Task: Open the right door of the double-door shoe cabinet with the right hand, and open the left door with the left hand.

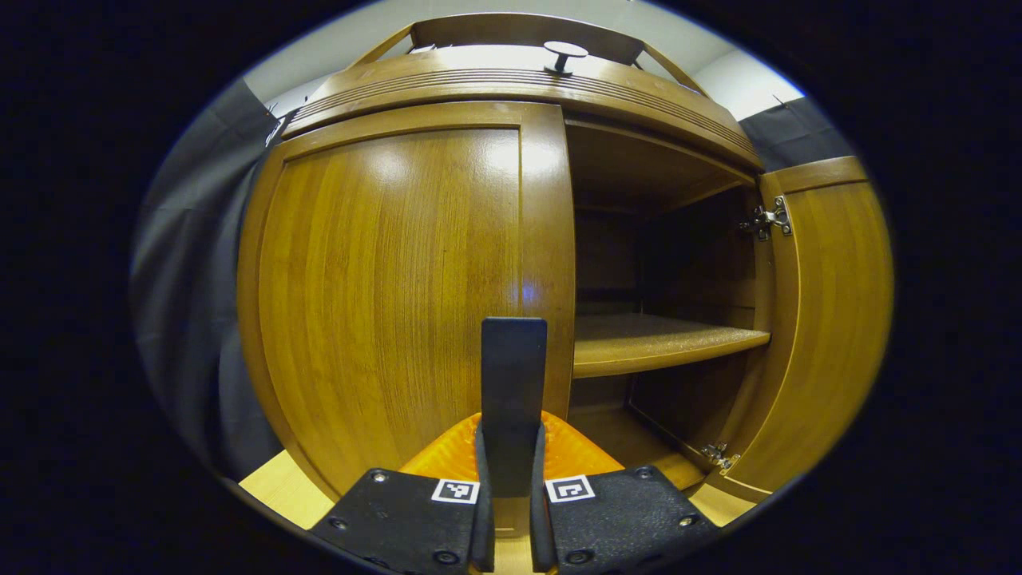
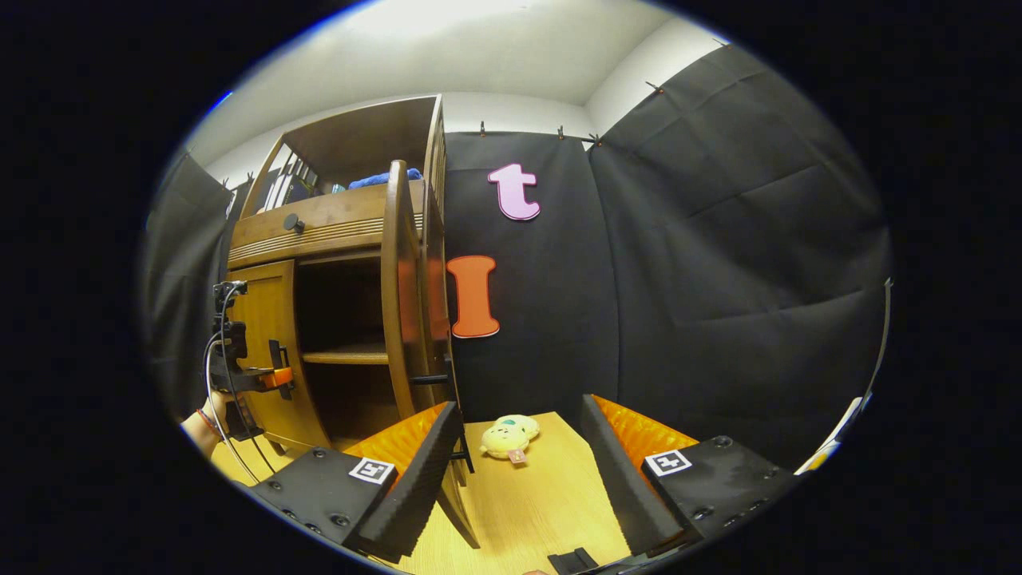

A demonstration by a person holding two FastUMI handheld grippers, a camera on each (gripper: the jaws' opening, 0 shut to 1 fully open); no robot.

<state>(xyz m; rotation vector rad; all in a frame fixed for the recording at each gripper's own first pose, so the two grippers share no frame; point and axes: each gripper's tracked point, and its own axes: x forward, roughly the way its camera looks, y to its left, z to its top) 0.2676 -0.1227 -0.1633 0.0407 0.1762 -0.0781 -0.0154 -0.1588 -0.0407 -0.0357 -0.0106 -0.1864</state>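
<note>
- Left gripper view: the left gripper (image 1: 513, 447) has its fingers clenched on the dark handle (image 1: 513, 375) of the closed left door (image 1: 391, 295); the right door (image 1: 830, 319) stands swung open, baring a shelf (image 1: 655, 343)
- Right gripper view: the right gripper (image 2: 519, 479) hangs released, fingers wide apart, just beside the open right door's edge (image 2: 397, 303); a plush toy (image 2: 511, 437) lies on the wooden floor (image 2: 527, 503); the left gripper (image 2: 263, 375) is at the left door (image 2: 267, 351)

Glossy varnished wood left door (image 1: 391, 295); shiny metal hinge (image 1: 768, 218); plush toy (image 2: 511, 435), seemingly soft cloth.
</note>
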